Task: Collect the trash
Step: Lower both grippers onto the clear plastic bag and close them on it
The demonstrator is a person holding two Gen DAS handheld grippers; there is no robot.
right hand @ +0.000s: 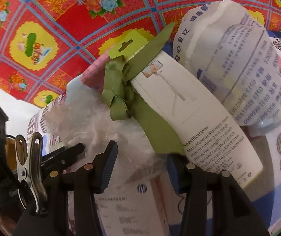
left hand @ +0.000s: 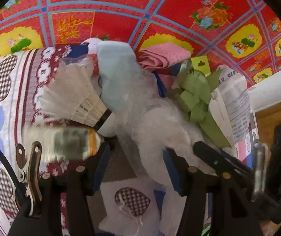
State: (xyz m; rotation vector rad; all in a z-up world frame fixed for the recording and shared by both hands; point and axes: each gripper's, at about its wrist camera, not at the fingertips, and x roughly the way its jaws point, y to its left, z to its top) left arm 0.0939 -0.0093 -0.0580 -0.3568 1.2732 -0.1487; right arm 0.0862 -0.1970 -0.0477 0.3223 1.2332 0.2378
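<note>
Mixed trash pile (left hand: 152,106) on patterned cloth (left hand: 8,82)

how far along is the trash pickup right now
Done: trash is piled on the patterned cloth: a shuttlecock, green ribbon, a white box, a printed bag. In hand: nothing; the left gripper and right gripper stand open over clear plastic wrap. Left: gathering the pile.

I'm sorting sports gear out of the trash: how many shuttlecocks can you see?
1: the shuttlecock lies left of the pile, above the plastic bottle. Others may be buried.
</note>
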